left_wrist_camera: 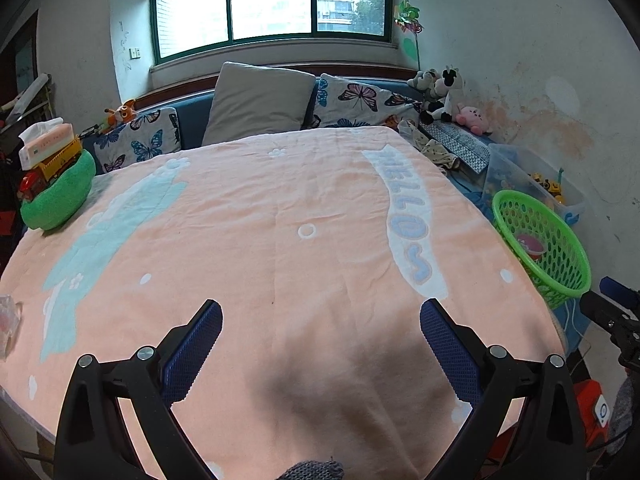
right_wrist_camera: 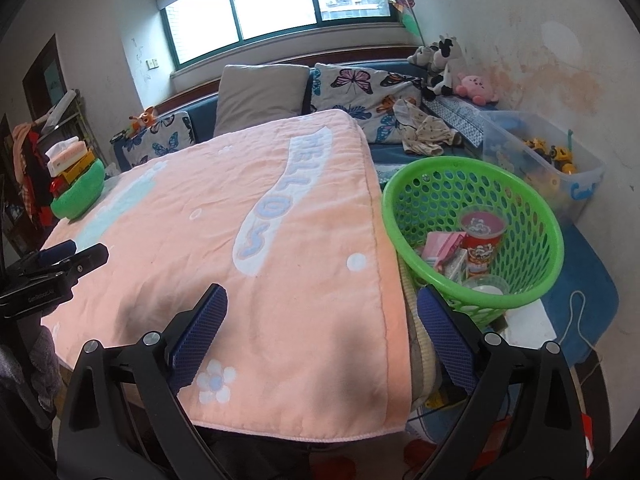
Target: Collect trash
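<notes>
Both grippers hover low over a table draped in a pink blanket (left_wrist_camera: 280, 220), pointing toward the window. The left gripper (left_wrist_camera: 320, 316) has its fingers spread wide, holding nothing; the right gripper (right_wrist_camera: 322, 304) is likewise spread and empty, straddling the table's right edge. Just beyond it sits a green basket (right_wrist_camera: 404, 196) — tilted, mouth toward the camera — holding a red snack cup (right_wrist_camera: 482, 236) standing upright and pink cartons (right_wrist_camera: 442, 248).

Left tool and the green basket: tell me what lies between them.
Only bare pink blanket lies between the left tool and the basket, in the left wrist view.
</notes>
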{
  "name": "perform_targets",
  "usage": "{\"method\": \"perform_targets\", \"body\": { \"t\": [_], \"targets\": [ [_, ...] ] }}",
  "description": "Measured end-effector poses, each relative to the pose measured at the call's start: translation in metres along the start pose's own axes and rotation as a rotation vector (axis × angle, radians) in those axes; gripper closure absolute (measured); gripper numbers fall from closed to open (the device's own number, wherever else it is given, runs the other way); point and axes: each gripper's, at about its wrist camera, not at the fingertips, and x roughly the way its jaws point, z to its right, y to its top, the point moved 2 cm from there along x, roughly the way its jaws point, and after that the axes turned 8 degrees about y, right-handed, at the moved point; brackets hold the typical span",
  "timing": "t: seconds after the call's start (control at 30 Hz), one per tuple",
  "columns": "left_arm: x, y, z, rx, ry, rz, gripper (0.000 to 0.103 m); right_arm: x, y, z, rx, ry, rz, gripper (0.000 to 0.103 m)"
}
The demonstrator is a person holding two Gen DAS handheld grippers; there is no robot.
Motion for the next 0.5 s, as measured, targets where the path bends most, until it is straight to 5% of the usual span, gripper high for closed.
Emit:
{"method": "perform_targets", "body": {
  "t": [0.5],
  "targets": [
    [-0.009, -0.001, -0.008, -0.029, 0.060, 0.029, 0.007, 0.005, -0.001, -0.011, -0.033, 0.020, 0.016, 0.006]
  ]
}}
